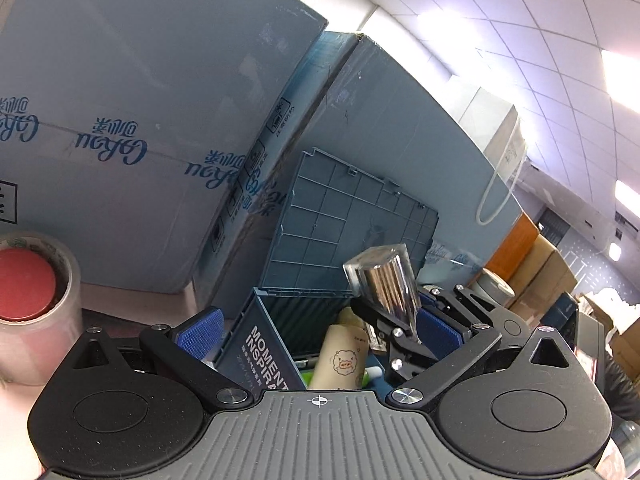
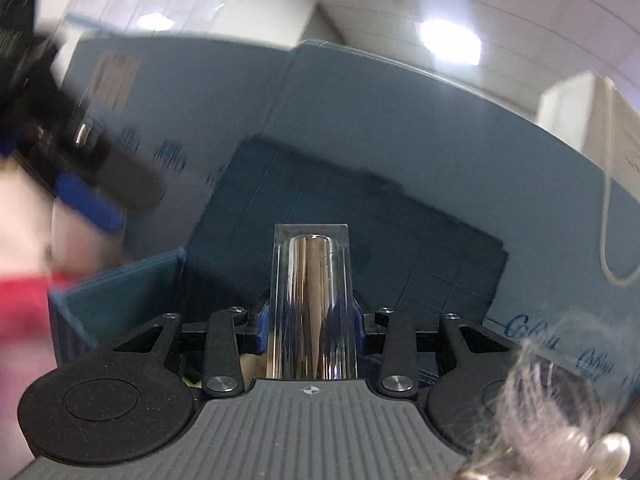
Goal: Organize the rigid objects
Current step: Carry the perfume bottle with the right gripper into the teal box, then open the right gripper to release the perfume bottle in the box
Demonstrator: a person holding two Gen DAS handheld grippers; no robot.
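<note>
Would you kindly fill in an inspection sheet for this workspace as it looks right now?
Surface: a pale tabletop shows at the left wrist view's left edge.
Job's things: a clear-cased chrome bottle is in the right gripper; a cream bottle lies in the open blue crate.
Clutter: a tape roll around a red cap.
Grippers: right jaws closed on the chrome bottle above the crate; left gripper jaws wide apart, holding nothing.
Cables: nothing seen.
Surroundings: large blue printed cartons, the raised crate lid, brown boxes, a tiled ceiling with lights.
</note>
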